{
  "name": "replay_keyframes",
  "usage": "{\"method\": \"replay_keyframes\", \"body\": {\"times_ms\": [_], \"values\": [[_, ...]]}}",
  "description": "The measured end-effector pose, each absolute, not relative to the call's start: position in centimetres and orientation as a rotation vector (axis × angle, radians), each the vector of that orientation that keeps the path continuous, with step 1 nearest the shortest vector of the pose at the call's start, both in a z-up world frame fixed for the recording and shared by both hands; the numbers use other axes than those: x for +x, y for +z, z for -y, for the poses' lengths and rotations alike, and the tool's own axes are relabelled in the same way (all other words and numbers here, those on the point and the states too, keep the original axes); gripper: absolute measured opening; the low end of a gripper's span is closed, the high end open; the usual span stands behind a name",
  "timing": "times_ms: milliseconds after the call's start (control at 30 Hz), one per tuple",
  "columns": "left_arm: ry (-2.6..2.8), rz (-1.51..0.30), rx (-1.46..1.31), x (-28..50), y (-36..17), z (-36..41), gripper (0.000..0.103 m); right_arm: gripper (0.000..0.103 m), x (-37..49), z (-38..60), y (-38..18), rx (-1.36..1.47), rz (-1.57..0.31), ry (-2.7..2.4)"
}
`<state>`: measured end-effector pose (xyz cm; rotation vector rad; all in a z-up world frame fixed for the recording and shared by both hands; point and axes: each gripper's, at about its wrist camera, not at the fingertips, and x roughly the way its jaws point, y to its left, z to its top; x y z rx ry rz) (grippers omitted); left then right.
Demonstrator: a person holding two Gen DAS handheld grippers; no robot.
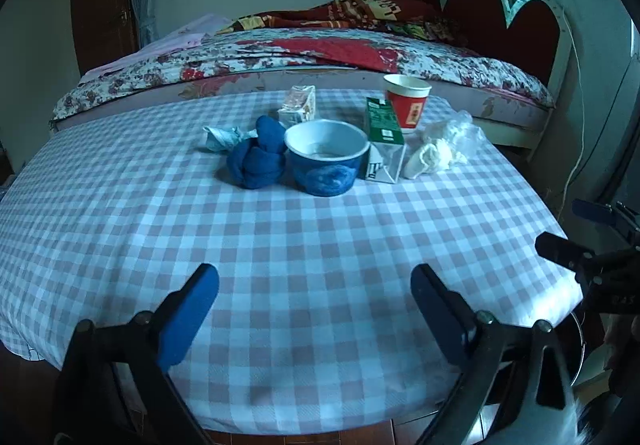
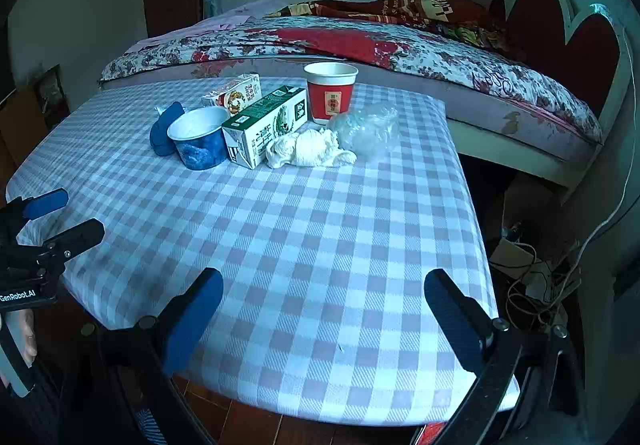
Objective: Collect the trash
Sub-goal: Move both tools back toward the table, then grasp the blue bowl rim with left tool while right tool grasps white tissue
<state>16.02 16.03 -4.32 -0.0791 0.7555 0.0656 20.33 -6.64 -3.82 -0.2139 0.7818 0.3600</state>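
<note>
Checked tablecloth (image 1: 280, 265): covers the table; every item below is placed relative to the blue bowl.

- Blue bowl (image 1: 326, 161): upright, open mouth up, in the far middle of the cloth.
- Blue knotted cloth (image 1: 256, 161): touching the bowl's left side in the left wrist view.
- Crumpled paper scrap (image 1: 222, 137): beyond the knotted cloth, further left of the bowl.
- Small carton (image 1: 298, 107): just behind the bowl, lying down.
- Green-and-white milk carton (image 2: 264, 125): on its side, just right of the bowl.
- Red paper cup (image 2: 330, 93): upright, behind the milk carton, right of the bowl.
- White crumpled tissue (image 2: 308, 149): right of the milk carton, touching it.
- Clear plastic bag (image 2: 368, 127): crumpled, beyond the tissue, farthest right from the bowl.

Left gripper (image 1: 314, 303): jaws spread wide, nothing between them, over the near edge of the cloth, well apart from the bowl and the trash round it.

Right gripper (image 2: 324, 309): jaws spread wide, empty, likewise at the near edge, well short of the bowl.
</note>
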Motion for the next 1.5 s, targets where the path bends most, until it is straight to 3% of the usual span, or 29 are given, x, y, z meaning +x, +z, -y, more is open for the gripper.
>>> {"method": "replay_keyframes", "body": {"times_ms": [133,200,233,733,800,933,1167,1500], "values": [[0.078,-0.761,-0.095,18.3,-4.7,-17.4,0.09,0.099,23.1,5.0,-3.9,-0.201,-0.775,0.381],[0.1,-0.754,-0.102,19.5,-4.7,-18.4,0.09,0.085,24.4,4.5,-4.0,-0.189,-0.778,0.389],[0.108,-0.756,-0.113,20.0,-4.8,-18.9,0.09,0.083,25.1,4.2,-4.2,-0.181,-0.781,0.39],[0.087,-0.801,-0.14,24.0,-6.7,-19.4,0.09,0.072,35.3,0.1,-7.7,-0.058,-0.92,0.32],[0.078,-0.8,-0.138,24.3,-6.7,-19.1,0.09,0.063,34.9,0.5,-8.0,-0.064,-0.921,0.325],[0.055,-0.794,-0.14,25.2,-6.7,-18.4,0.09,0.055,33.1,2.6,-7.8,-0.098,-0.918,0.308],[0.046,-0.82,-0.066,28.1,-7.0,-15.9,0.09,0.052,33.4,4.2,-7.6,-0.094,-0.911,0.315],[0.063,-0.821,-0.018,30.9,-7.4,-15.5,0.092,0.055,35.1,4.1,-7.9,-0.108,-0.917,0.331]]}}
